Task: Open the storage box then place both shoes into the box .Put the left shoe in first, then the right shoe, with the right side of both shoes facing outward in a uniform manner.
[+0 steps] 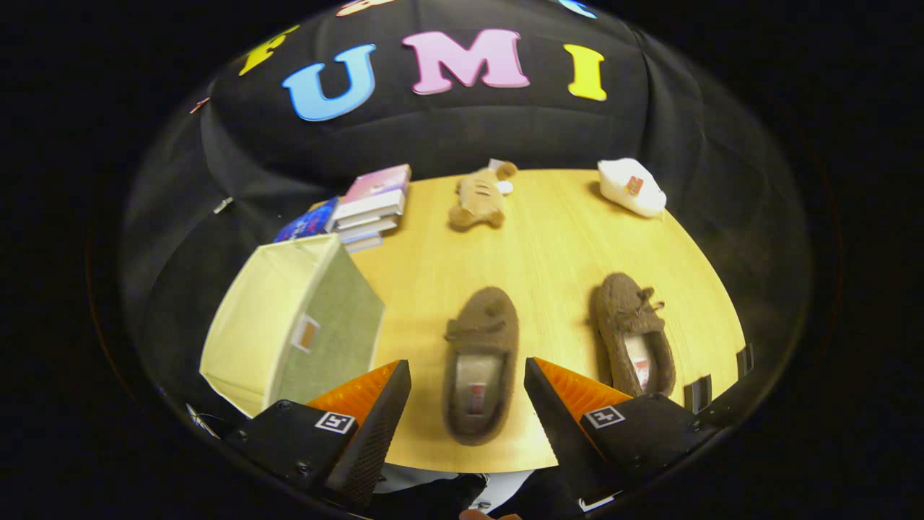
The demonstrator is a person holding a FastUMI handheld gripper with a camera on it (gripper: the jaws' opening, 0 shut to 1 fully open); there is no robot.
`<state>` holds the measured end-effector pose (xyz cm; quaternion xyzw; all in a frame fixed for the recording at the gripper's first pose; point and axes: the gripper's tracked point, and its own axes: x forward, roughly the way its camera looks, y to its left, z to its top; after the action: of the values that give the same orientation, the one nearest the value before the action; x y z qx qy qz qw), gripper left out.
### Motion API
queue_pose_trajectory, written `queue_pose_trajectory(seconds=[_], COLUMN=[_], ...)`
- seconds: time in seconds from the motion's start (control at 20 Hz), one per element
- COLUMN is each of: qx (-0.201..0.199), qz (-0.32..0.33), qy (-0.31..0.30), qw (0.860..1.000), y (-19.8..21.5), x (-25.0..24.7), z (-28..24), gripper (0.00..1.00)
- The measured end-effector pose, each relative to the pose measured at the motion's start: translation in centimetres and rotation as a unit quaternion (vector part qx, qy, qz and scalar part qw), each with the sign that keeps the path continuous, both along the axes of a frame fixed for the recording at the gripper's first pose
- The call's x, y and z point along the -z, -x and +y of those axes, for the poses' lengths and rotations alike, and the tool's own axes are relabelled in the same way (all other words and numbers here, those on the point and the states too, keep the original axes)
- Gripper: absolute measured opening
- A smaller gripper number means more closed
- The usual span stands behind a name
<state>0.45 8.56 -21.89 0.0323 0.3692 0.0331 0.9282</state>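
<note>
Two brown fuzzy slippers lie on the wooden table, toes pointing away from me. The left shoe lies below and between my fingers, its heel nearest me. Off to the right of the right finger lies the right shoe. A pale fabric storage box with a greenish side and a small label tab stands at the table's left edge, beyond my left finger, its top open. My gripper hovers above the table, open, with nothing held.
A stack of books sits at the back left behind the box. A tan plush toy lies at the back middle, and a white packet at the back right. The table's front edge is just under the fingers.
</note>
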Motion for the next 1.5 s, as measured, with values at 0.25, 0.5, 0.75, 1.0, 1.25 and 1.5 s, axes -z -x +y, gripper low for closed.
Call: queue_pose_trajectory(seconds=[0.25, 0.5, 0.75, 1.0, 1.25, 1.5], qx=[0.036, 0.046, 0.054, 0.083, 0.1, 0.1], qz=[0.033, 0.039, 0.06, 0.063, 0.048, 0.022], qy=[0.021, 0.022, 0.02, -0.026, -0.055, -0.098], qw=[0.999, 0.998, 0.997, 0.994, 0.992, 0.99], y=[-3.1, -6.8, -7.3, -7.5, -6.7, -6.0], x=[5.3, 8.0, 10.1, 9.8, 6.7, -0.9], z=[-3.0, -2.4, -1.5, -2.1, -3.0, -1.2], gripper=[0.99, 0.81, 0.37, 0.12, 0.06, 0.06])
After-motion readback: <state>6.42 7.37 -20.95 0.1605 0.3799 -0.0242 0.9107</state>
